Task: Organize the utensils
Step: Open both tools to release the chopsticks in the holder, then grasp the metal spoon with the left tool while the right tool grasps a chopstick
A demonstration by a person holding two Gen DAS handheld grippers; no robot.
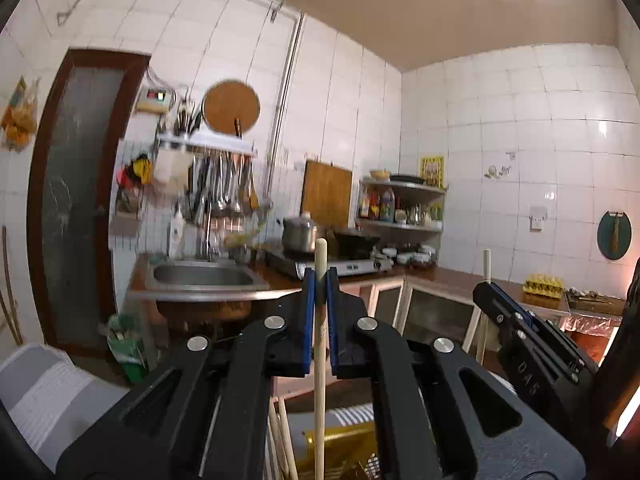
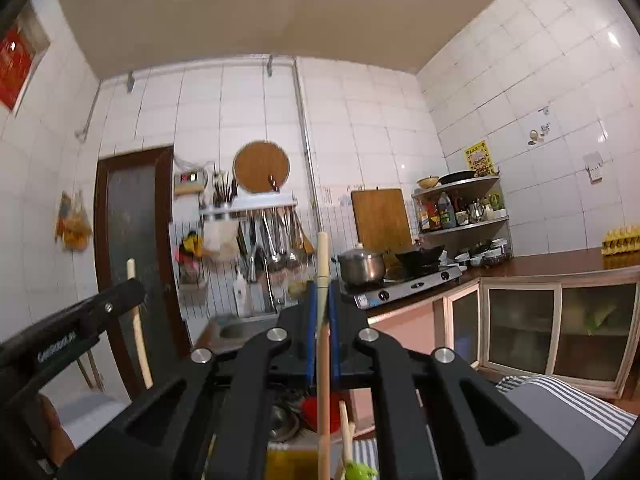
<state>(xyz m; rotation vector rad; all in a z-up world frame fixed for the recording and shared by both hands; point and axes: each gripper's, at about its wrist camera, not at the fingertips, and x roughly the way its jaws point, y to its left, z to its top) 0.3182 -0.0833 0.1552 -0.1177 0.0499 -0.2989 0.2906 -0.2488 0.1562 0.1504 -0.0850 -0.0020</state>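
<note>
My left gripper (image 1: 320, 280) is shut on a pale wooden chopstick (image 1: 320, 356) that stands upright between its blue pads, its top poking above the fingertips. My right gripper (image 2: 322, 292) is shut on a second wooden chopstick (image 2: 323, 360), also upright. Each gripper shows in the other's view: the right one (image 1: 486, 284) at the right of the left wrist view, the left one (image 2: 134, 284) at the left of the right wrist view. Several more wooden sticks (image 1: 280, 440) stand below the left gripper beside a golden holder (image 1: 340, 448). More sticks (image 2: 346, 428) show below the right gripper.
Both grippers are raised and face the kitchen wall. A steel sink (image 1: 204, 276), a gas stove (image 1: 340, 266) with a pot (image 1: 298, 234) and wok, hanging utensils (image 1: 224, 188), a corner shelf (image 1: 402, 204) and an egg tray (image 1: 544, 284) line the counter. A striped cloth (image 2: 568, 400) lies near.
</note>
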